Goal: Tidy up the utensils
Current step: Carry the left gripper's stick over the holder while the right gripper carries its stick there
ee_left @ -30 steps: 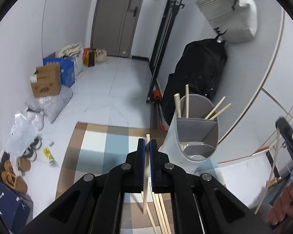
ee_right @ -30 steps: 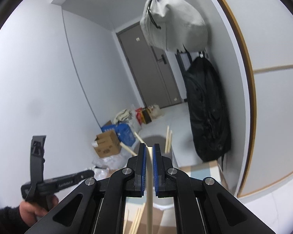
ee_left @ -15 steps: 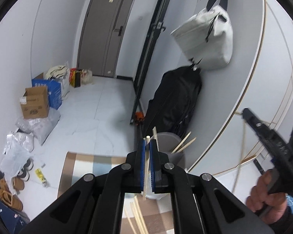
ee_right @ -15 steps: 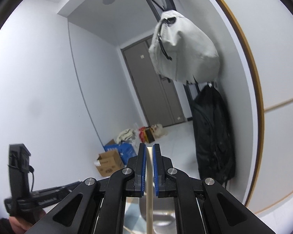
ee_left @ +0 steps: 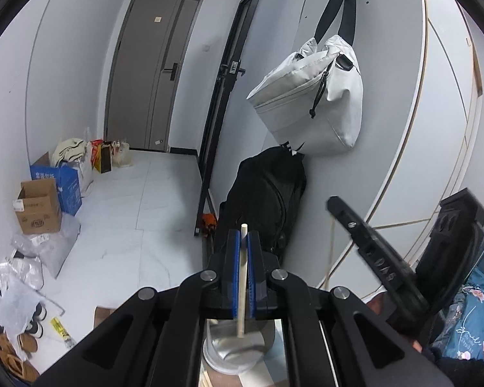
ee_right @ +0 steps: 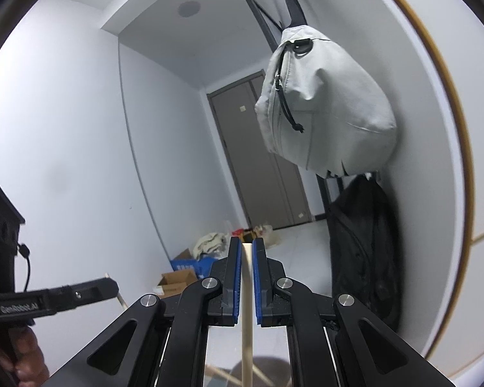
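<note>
My left gripper (ee_left: 244, 242) is shut on a pale wooden chopstick (ee_left: 241, 285) that hangs down toward the grey utensil holder (ee_left: 235, 351) right below it. My right gripper (ee_right: 247, 251) is shut on another wooden chopstick (ee_right: 246, 325) that also points down, with the holder's rim (ee_right: 267, 369) and a few sticks at the bottom edge. The right gripper also shows in the left wrist view (ee_left: 364, 235), to the right, with its chopstick (ee_left: 331, 245) hanging below. The left gripper shows in the right wrist view (ee_right: 80, 293) at the left.
A white bag (ee_left: 309, 96) and a black backpack (ee_left: 267, 200) hang against the curved wall on the right. Boxes and bags (ee_left: 48, 200) line the left wall. Shoes (ee_left: 16, 351) lie at the lower left. A grey door (ee_left: 155, 74) is at the far end.
Both grippers have risen and tilted upward with their chopsticks. The holder has dropped from the middle of the left view to its bottom edge. The right gripper came closer to the left.
</note>
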The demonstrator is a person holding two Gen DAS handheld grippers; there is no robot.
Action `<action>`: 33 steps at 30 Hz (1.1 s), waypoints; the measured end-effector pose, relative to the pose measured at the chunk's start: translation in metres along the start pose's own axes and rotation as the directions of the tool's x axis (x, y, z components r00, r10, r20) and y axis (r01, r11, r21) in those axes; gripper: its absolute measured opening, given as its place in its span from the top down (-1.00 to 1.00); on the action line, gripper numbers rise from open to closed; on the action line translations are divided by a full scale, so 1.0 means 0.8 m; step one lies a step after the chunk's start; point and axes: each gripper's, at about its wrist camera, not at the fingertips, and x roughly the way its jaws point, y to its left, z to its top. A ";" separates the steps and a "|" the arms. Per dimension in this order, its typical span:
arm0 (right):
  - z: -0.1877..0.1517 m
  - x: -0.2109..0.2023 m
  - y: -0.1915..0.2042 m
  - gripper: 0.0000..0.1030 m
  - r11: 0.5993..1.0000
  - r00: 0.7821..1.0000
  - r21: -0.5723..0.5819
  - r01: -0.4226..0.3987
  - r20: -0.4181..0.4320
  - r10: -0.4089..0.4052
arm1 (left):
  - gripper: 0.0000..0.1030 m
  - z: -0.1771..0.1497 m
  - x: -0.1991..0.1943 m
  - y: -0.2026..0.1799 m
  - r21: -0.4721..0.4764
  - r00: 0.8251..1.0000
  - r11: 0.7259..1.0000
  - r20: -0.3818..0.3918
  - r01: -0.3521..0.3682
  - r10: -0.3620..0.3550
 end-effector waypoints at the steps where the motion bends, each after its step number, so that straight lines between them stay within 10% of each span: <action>1: 0.000 0.009 -0.002 0.89 1.000 1.000 -0.005 0.003 0.000 -0.003 | 0.99 0.001 0.005 0.000 0.002 1.000 1.000 -0.001 0.001 -0.001; 33: -0.072 0.102 -0.006 0.89 0.991 0.984 -0.042 0.125 0.134 -0.119 | 0.99 -0.027 0.070 0.021 0.059 0.998 0.998 -0.066 0.020 -0.016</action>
